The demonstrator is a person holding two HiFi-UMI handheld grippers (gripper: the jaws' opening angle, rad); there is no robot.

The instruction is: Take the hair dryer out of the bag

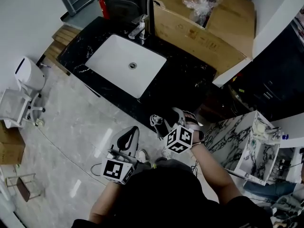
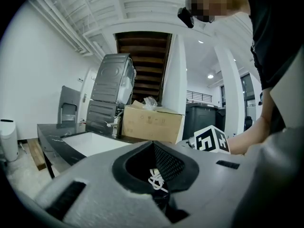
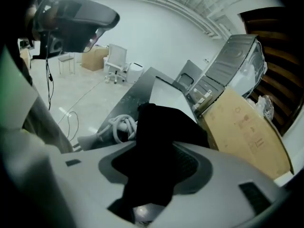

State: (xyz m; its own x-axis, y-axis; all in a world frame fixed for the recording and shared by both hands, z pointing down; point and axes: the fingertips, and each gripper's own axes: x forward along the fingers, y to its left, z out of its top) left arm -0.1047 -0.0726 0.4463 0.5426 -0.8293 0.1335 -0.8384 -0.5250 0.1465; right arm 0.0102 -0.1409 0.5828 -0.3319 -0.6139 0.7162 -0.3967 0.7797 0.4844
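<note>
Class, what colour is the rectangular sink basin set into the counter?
White, the rectangular sink basin contrasting with the black stone counter; clearest in the head view.

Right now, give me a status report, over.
Left gripper shut. Right gripper open, black fabric bag between jaws. White coiled cord beside it on black counter. Nothing blocking.

A staged washroom corner inside a big, bare, open hall rather than a lived-in home. A black stone surface (image 1: 190, 87) carries a white inset basin (image 1: 124, 63) with a chrome tap (image 1: 138, 30) at its far edge. Around it are pale marble-look floor tiles (image 1: 71, 132), a large cardboard box (image 1: 209, 32) on the far right, a white office chair (image 1: 14, 106) at the left, and a dark staircase (image 2: 145, 61) beyond, under a white ribbed ceiling (image 2: 142, 4).
</note>
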